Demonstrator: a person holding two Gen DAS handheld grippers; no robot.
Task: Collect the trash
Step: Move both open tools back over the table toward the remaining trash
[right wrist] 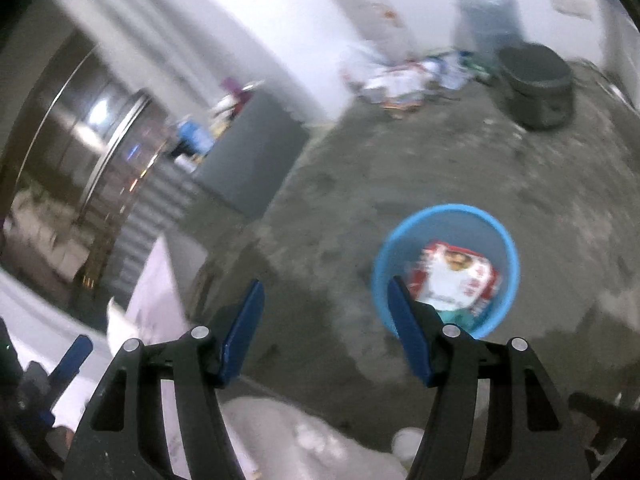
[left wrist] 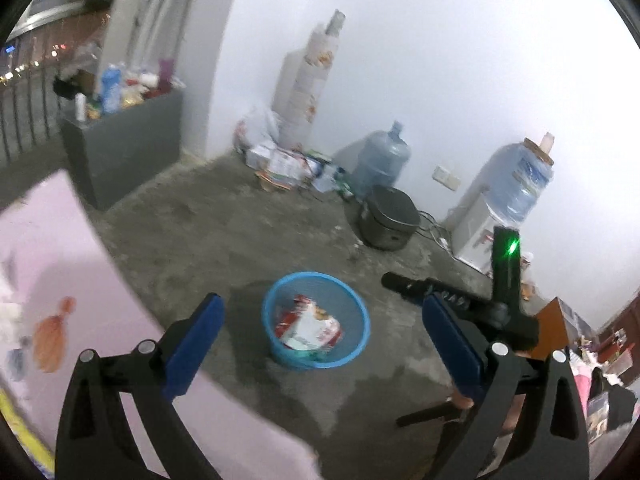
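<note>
Above basket (left wrist: 316,354), left tool (left wrist: 320,320) (apparently empty) gapes

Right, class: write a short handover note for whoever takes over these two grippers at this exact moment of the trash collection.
Left gripper: open, nothing between its fingers.
Right gripper: open, empty as well.
Blue trash basket stands on the concrete floor ahead of both grippers, with a red and white wrapper already inside.
Done: that wrapper is binned.
Left: a pile of loose packaging and paper lies against the white wall, beside the empty water jug; probably the next thing to collect. The pictures are blurred, so check for smaller scraps yourself.
</note>
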